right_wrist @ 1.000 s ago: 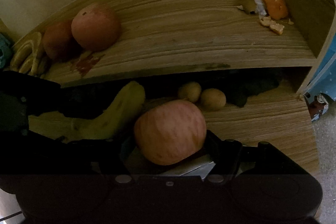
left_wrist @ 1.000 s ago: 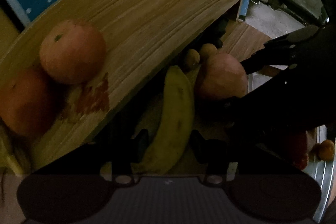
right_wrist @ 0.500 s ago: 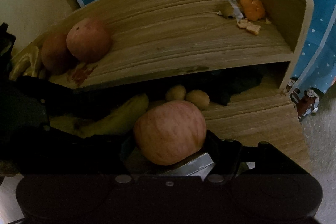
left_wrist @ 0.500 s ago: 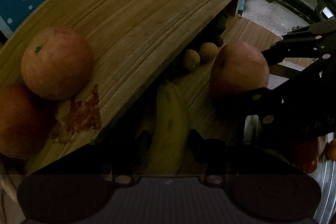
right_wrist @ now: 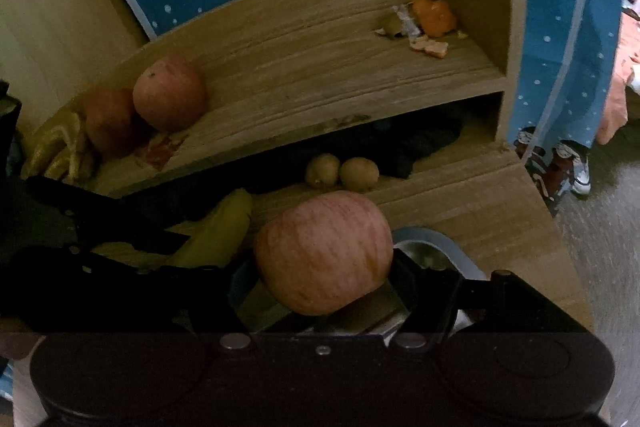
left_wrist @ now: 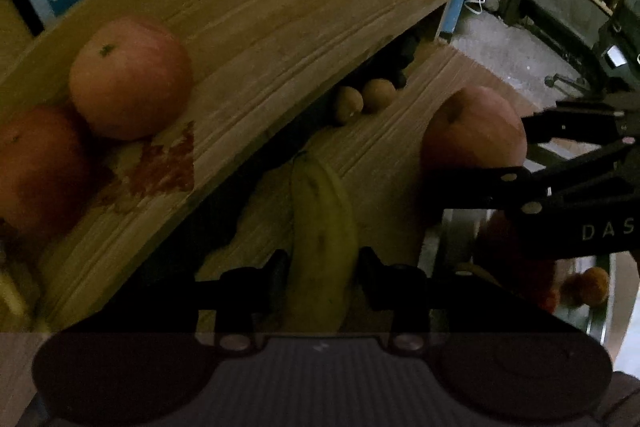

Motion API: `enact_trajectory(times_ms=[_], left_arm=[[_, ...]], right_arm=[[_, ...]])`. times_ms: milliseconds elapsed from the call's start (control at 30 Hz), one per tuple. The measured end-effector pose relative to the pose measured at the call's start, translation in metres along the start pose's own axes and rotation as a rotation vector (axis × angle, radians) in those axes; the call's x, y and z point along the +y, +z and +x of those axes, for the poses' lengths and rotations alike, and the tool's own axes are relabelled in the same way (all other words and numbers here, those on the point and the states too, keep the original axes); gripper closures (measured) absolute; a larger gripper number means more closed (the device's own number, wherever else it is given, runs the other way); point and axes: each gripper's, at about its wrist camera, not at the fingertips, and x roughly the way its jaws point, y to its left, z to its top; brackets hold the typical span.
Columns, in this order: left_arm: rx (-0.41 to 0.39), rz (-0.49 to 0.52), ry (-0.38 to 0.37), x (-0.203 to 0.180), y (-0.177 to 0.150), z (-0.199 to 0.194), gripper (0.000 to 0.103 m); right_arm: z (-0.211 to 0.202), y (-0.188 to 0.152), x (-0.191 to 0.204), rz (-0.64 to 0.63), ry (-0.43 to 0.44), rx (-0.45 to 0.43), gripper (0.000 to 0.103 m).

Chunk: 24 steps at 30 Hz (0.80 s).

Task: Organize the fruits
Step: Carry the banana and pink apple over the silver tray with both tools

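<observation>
The right gripper (right_wrist: 324, 291) clamps a firm, weighty pink-red apple (right_wrist: 324, 253) across its widest part – while the left gripper (left_wrist: 320, 267) pinches a soft, bruisable yellow banana (left_wrist: 322, 227) mid-length.

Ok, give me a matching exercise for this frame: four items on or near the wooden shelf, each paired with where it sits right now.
Items:
1. banana
2. pink apple
3. orange peel scraps
4. two kiwis

Places:
A. upper shelf, right end
B. between the right tongs
C. lower board, just under the upper shelf's edge
D. between the left tongs

Pairs: 1-D, 2-B, 3-A, 4-C
</observation>
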Motion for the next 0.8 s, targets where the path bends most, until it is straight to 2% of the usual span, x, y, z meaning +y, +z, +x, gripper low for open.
enact_trajectory(times_ms=[200,467,800], left_arm=[[-0.047,0.017,-0.01,-0.007,-0.005,-0.023,0.062],[-0.105,0.08,-0.054,-0.031,-0.013,-0.047,0.062],[-0.121,0.176,-0.149,-0.078,-0.038,-0.073,0.061]], right_arm=[[-0.03,-0.006,0.006,0.043,-0.014,-0.059,0.032],[-0.083,-0.029,0.003,0.091,-0.082,-0.112,0.032],[-0.13,-0.097,0.002,0.186,-0.183,-0.105,0.032]])
